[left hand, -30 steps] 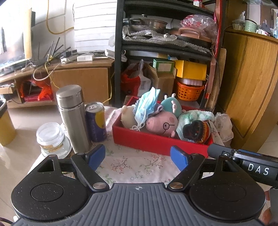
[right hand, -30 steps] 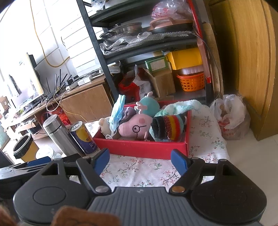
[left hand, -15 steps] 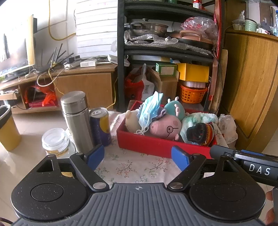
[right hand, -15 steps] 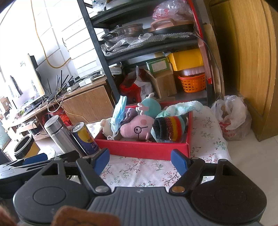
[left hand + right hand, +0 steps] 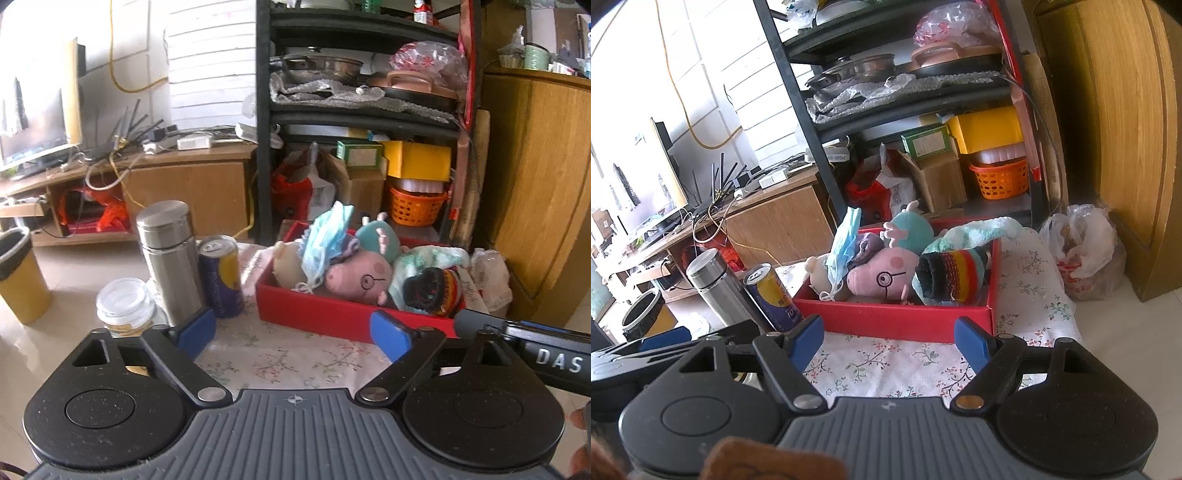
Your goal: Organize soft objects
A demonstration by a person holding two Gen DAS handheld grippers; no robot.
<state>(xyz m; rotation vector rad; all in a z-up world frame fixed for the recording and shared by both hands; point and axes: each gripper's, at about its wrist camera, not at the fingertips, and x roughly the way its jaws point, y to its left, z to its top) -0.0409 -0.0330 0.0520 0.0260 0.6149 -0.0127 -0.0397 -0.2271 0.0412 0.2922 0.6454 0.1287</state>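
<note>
Grippers first: your left gripper (image 5: 293,332) has its jaws opening, nothing between them. Your right gripper (image 5: 890,341) stands part open, also empty. Both hang over the near edge of the tabletop, short of the red box (image 5: 314,314).

Soft things are all in that box already: a pink pig toy (image 5: 360,278), a teal toy (image 5: 376,238) behind it, a beige toy (image 5: 286,264) at the left end, a blue face mask (image 5: 325,240) draped over them, a striped knit sock (image 5: 955,273) and a pale towel (image 5: 975,230) at the right end. Judged from this, sorting looks finished or close to it.

If you tidy further, take the mask first: it sits loose on top with an ear loop hanging near the front wall. Pinch the cloth, not the loop, and lift straight up so that the toys stay put. Keep your left gripper away from the steel flask (image 5: 170,258), the can (image 5: 221,277) and the glass jar (image 5: 125,308); they stand close together near the left edge, and the can and flask would tip easily.

Tabletop carries a floral cloth (image 5: 273,358) that could slide under a push. Room behind: black shelf rack (image 5: 264,122) with pans and boxes, low wooden bench (image 5: 192,173) with cables, wooden cabinet (image 5: 535,184) on the right.
</note>
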